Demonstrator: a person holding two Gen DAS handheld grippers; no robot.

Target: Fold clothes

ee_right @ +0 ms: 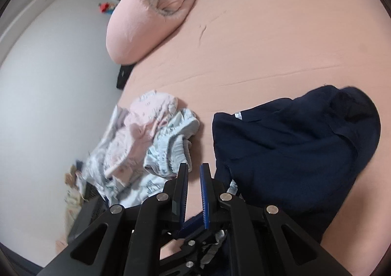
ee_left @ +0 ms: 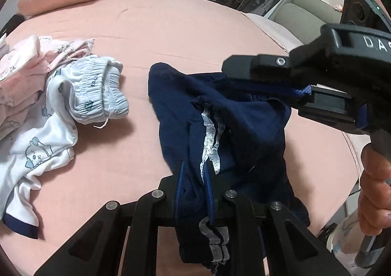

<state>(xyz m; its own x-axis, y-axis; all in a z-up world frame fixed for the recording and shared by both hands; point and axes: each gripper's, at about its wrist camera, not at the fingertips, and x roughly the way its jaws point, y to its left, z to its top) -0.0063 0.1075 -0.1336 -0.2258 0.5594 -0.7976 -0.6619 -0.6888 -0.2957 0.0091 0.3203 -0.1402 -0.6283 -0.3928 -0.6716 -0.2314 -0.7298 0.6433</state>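
Note:
A navy garment (ee_left: 244, 129) with silver-white side stripes lies bunched on the pink bed (ee_left: 171, 31). In the left wrist view my left gripper (ee_left: 193, 185) is shut on the garment's striped edge, and the cloth runs down between its fingers. My right gripper (ee_left: 256, 83) comes in from the upper right, held by a hand (ee_left: 374, 190), and is shut on another edge of the same garment. In the right wrist view the right gripper (ee_right: 194, 175) pinches navy cloth low between its blue pads, with the bulk of the navy garment (ee_right: 293, 149) spread to its right.
A heap of pink, white and pale blue children's clothes (ee_left: 61, 105) lies at the bed's left side, also seen as a pile (ee_right: 146, 149). A rolled pink quilt (ee_right: 146, 19) sits at the bed's head. A grey sofa (ee_left: 305, 7) stands beyond the bed.

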